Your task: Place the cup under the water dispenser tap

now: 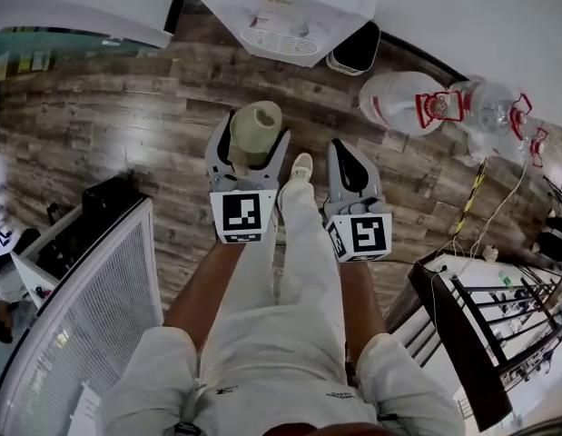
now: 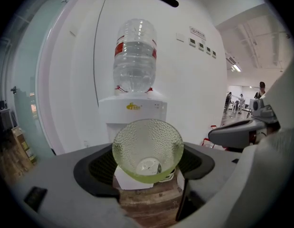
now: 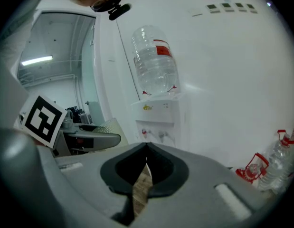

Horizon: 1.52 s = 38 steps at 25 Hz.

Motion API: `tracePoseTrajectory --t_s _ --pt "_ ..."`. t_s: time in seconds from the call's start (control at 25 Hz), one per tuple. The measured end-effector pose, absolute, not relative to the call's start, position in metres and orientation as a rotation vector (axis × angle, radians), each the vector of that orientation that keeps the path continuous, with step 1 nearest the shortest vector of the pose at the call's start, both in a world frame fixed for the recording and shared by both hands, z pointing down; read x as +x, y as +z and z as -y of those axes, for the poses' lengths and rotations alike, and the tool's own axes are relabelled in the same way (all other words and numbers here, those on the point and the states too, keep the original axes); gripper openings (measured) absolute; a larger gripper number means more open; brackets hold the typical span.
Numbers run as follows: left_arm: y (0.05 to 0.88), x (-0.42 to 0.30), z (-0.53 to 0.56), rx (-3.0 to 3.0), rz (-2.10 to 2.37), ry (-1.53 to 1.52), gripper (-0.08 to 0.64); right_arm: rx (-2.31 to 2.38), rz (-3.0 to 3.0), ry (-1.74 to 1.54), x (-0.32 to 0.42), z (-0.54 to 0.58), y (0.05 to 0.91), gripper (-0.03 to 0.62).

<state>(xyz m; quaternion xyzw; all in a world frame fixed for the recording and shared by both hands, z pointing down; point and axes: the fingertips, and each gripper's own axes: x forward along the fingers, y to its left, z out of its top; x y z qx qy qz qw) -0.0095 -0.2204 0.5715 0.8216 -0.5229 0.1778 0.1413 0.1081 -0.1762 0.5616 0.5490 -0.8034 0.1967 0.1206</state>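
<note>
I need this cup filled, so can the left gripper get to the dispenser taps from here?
Probably yes. The left gripper holds the cup facing the dispenser, and only bare floor shows between them.

Brightly, evenly lit from a ceiling strip light (image 3: 36, 60), with only soft shadows on the wood floor (image 1: 126, 125). Bent by fisheye and vignetted black at the corners in both gripper views; blurred up close, sharp at the glass cup (image 2: 147, 148).

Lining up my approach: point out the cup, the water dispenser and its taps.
cup (image 2: 147, 146), left gripper view, inside wall of the green glass
water dispenser (image 2: 113, 115), left gripper view, white front panel
taps (image 3: 143, 132), right gripper view, the left-hand tap of the two
</note>
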Motion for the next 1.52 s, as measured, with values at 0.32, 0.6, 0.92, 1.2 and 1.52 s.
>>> tracePoseTrajectory --t_s 0.32,0.6,0.92,1.2,1.52 --pt "0.624 -0.012 0.255 2.370 1.527 0.510 0.371 1.640 2.326 0.576 0.118 0.201 0.591 0.000" --pt "0.674 -0.016 0.287 2.381 1.546 0.547 0.371 1.618 2.313 0.585 0.119 0.204 0.620 0.000" --pt "0.721 -0.026 0.328 2.381 1.601 0.602 0.373 1.598 2.306 0.627 0.119 0.207 0.648 -0.002" --pt "0.766 -0.028 0.363 2.369 1.608 0.656 0.373 1.568 2.312 0.614 0.123 0.218 0.661 -0.002" --pt "0.817 -0.035 0.386 2.327 1.592 0.754 0.373 1.539 2.316 0.633 0.122 0.225 0.668 -0.002"
